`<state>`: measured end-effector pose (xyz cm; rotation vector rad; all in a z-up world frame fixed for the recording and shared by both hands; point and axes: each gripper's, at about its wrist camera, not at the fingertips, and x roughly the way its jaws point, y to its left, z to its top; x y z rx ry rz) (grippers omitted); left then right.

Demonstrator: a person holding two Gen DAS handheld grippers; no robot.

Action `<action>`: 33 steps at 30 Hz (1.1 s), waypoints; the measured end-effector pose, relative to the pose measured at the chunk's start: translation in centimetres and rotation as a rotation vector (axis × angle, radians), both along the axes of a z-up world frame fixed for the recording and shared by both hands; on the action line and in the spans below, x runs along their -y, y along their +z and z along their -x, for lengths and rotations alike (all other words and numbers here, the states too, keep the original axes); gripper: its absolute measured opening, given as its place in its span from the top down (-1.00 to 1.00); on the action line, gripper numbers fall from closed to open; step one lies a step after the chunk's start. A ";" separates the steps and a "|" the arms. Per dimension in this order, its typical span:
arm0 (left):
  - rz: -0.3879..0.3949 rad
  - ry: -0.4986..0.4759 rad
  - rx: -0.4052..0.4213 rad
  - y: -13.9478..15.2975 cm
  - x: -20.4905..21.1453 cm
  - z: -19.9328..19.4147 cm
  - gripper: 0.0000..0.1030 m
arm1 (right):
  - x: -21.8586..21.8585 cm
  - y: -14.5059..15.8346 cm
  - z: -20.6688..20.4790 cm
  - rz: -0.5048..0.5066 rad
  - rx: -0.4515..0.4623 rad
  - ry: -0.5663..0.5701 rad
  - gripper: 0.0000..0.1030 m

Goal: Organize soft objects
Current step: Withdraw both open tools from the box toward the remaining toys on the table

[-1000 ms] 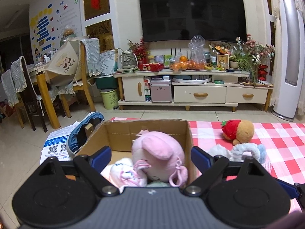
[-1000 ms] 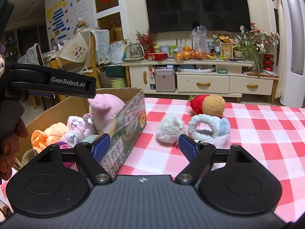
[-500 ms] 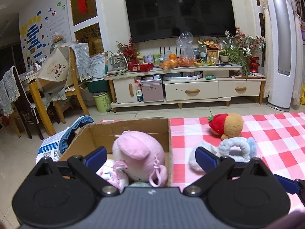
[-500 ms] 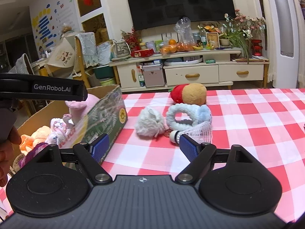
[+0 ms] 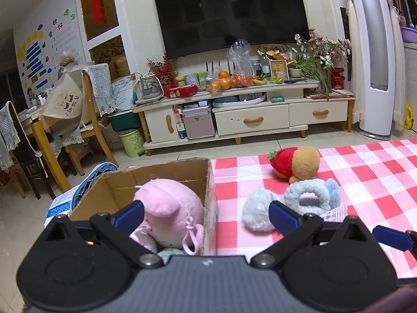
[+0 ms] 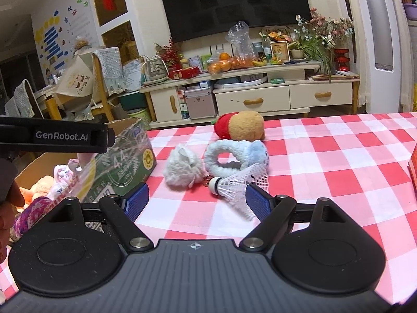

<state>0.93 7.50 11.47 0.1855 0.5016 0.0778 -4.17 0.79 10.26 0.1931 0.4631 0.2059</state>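
While both the left gripper (image 5: 206, 215), its jaws opening over the cardboard box (image 5: 166, 174), and the right gripper (image 6: 196, 199) hold nothing, the shuttlecock (image 6: 235, 184) at the right one's one o'clock risks being grabbed instead of the white pom-pom (image 6: 183, 168).

A pink plush toy (image 5: 166, 208) sits upright in the open cardboard box (image 5: 161, 173). On the checked counter (image 6: 325, 161) lie a white pompom (image 6: 183, 168), blue fluffy ring (image 6: 234, 155) and strawberry-capped plush (image 6: 241, 129), close together.

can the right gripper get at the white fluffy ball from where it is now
Probably yes. The right gripper is open and empty, and only bare checked cloth lies before the white fluffy ball; the shuttlecock sits just beside.
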 end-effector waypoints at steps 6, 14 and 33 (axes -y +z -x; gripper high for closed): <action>-0.021 -0.011 -0.009 -0.3 0.9 -0.1 -0.98 | 0.1 -0.5 -0.1 -0.001 -0.010 -0.013 -1.00; -0.047 -0.027 -0.022 -0.8 1.9 -0.3 -0.98 | 0.2 -0.7 0.0 -0.001 -0.024 -0.028 -1.00; -0.039 -0.048 -0.009 -1.0 2.3 -0.3 -0.98 | 1.3 -3.3 -3.6 0.048 -0.094 -0.049 -1.00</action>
